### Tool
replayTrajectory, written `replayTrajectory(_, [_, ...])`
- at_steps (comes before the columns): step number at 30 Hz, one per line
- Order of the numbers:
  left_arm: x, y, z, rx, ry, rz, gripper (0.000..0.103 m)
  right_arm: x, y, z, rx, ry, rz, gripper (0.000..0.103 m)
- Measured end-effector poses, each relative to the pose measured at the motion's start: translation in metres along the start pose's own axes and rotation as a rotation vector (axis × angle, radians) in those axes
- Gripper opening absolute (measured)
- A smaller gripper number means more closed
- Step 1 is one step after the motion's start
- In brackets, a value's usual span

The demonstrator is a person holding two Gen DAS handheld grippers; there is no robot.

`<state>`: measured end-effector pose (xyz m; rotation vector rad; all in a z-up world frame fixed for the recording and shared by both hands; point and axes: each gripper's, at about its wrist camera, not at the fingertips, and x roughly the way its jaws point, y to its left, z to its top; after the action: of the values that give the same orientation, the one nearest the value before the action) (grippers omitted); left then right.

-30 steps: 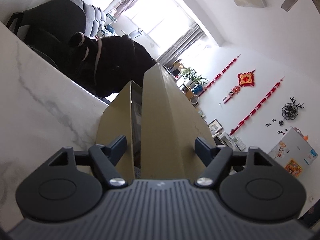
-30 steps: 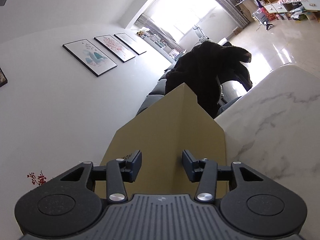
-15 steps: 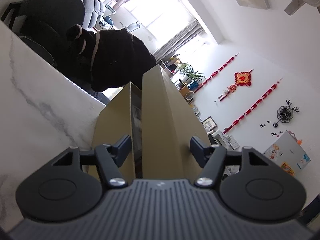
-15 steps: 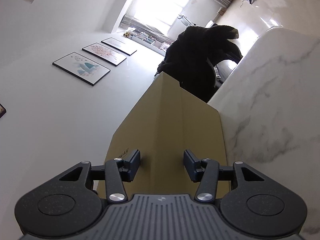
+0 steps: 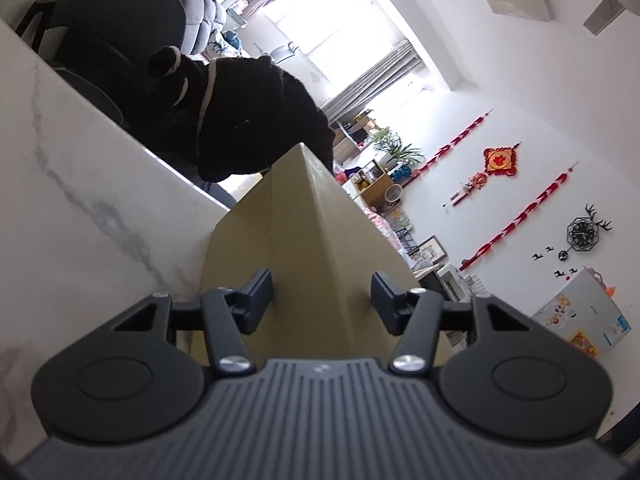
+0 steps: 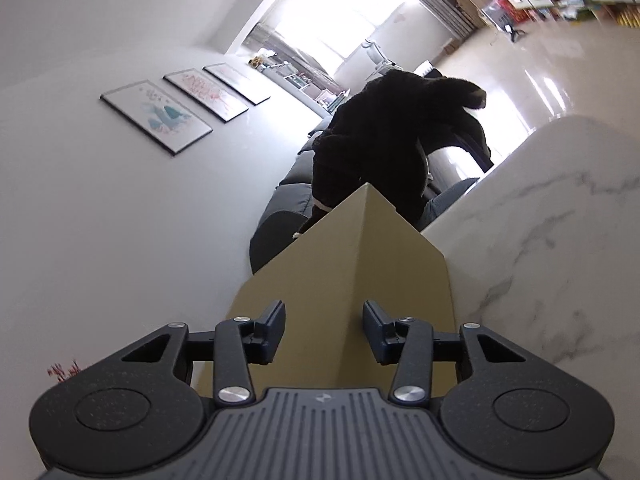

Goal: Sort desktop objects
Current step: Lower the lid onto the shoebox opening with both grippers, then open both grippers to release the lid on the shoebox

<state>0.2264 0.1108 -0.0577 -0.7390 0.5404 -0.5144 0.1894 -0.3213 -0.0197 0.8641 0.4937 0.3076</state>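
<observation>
Both claws wide, straddling cardboard box [image 5: 304, 240] corners, frame centre: left gripper [image 5: 322, 300], right gripper [image 6: 324, 330]. I guess bracing box; contact unclear.

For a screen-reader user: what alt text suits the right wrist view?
Open tongs straddle a corner edge of a tan cardboard box standing on a white marble table. Beyond it, a dark garment, three framed pictures and a bright window.
</observation>
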Motion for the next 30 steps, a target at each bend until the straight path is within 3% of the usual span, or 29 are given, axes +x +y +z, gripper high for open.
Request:
replayTrajectory(10, [-0.003,-0.011,0.007,0.107,-0.008,0.082,0.052,0.003,0.004,0.001,-0.034,0.007,-0.026,0.047])
replayTrajectory(18, [0.005,-0.03,0.018,0.167,-0.025,0.059,0.052,0.01,0.026,0.008,-0.137,-0.017,-0.055,0.046])
replayTrajectory(24, [0.035,-0.044,0.038,0.242,0.047,0.096,0.052,0.034,0.044,0.026,-0.244,0.011,-0.149,0.042])
replayTrajectory(30, [0.06,-0.051,0.044,0.319,0.098,0.133,0.052,0.063,0.05,0.04,-0.305,0.031,-0.163,0.042])
